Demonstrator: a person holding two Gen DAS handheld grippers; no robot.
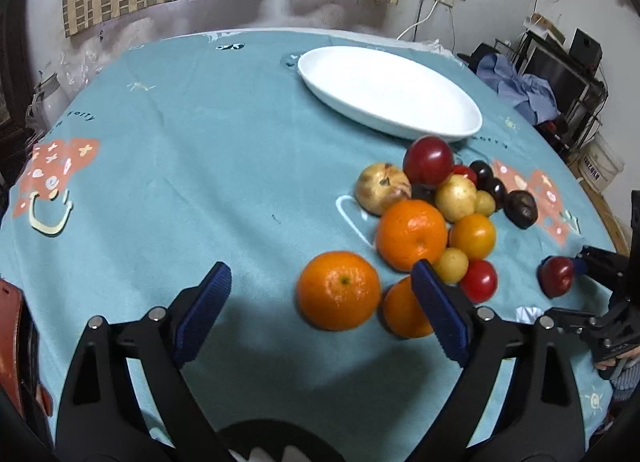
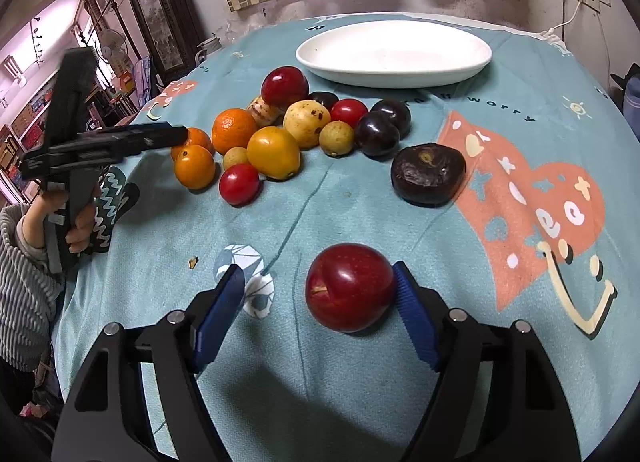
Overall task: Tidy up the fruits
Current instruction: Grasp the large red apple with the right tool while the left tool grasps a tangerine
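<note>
Fruits lie heaped on the bench, white dish bare, as your right gripper gapes around a lone red apple and your left gripper hangs wide, empty.

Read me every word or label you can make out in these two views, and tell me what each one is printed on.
"worry", upside down, on the teal tablecloth below the white plate.
"eet", white letters on the cloth's orange patch; the rest is unclear.
"worry" on the cloth's left edge, only partly legible.
White bucket label: too blurred to read.
</note>
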